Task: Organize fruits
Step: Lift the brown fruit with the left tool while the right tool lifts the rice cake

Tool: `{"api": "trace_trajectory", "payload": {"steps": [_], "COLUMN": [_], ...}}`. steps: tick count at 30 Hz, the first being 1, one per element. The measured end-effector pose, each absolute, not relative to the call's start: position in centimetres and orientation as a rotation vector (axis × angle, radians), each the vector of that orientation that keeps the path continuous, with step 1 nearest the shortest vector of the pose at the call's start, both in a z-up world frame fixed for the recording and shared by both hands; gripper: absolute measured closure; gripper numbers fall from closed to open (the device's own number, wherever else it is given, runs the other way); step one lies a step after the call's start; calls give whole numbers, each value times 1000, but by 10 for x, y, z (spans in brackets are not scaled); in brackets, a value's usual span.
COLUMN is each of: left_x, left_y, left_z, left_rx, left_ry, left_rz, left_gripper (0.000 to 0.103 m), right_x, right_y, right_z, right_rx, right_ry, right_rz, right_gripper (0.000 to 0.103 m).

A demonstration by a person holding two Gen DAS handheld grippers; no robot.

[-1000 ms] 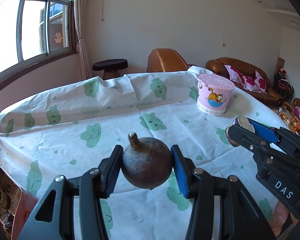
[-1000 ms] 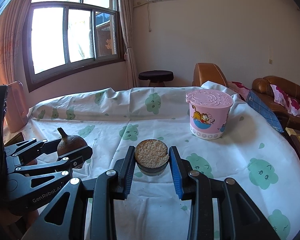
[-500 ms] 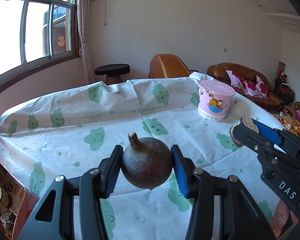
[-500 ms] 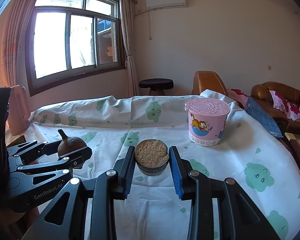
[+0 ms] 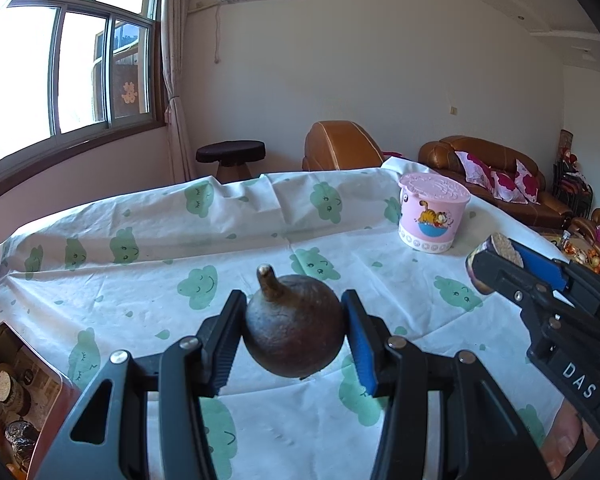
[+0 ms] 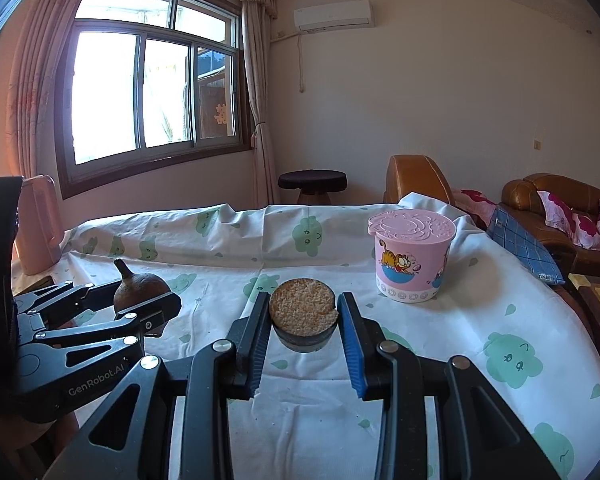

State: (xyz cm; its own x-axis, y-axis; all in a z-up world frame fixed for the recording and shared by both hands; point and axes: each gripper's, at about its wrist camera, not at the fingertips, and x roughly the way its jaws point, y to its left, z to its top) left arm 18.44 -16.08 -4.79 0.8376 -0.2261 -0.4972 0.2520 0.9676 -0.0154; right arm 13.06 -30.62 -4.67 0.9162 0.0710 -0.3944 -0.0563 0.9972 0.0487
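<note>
We see daylight pouring in from the window (image 6: 148, 92), whose panes are blown out to white in both views. The wall opposite the window is evenly lit; the tablecloth (image 6: 480, 320) below the window is bright, with soft shadows under whatever is held above it. Both pictures are sharp and free of blur. Fisheye bending curves the window frame, and dark vignetting cuts the corners.

The left claw (image 5: 294, 336) is clamped on a round brown stemmed fruit (image 5: 292, 330), held above the worktop (image 5: 260, 240). The right claw (image 6: 303, 320), just beside it, grips a dark crumb-topped round piece (image 6: 302, 310), and fingertips (image 5: 564, 444) show beneath it.
</note>
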Motion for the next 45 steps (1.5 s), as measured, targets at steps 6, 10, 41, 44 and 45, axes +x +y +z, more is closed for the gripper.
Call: {"api": "trace_trajectory", "payload": {"steps": [6, 10, 41, 44, 45], "left_x": [180, 176, 150, 146, 145], "left_y": [-158, -157, -137, -134, -133], "left_z": [-46, -44, -38, -38, -39], "left_rx": [44, 41, 29, 29, 28], "left_ry": [490, 468, 402, 412, 416], "left_rz": [-242, -233, -189, -199, -199], "left_gripper": [52, 52, 52, 52, 52], "right_x": [125, 121, 101, 98, 96], "right_y": [-306, -305, -298, -294, -292], "right_z": [-45, -43, -38, -37, -37], "right_rx": [32, 27, 11, 9, 10], "right_ry": [377, 354, 294, 296, 295], "right_rz": [64, 63, 54, 63, 68], "right_gripper": [67, 67, 67, 67, 67]}}
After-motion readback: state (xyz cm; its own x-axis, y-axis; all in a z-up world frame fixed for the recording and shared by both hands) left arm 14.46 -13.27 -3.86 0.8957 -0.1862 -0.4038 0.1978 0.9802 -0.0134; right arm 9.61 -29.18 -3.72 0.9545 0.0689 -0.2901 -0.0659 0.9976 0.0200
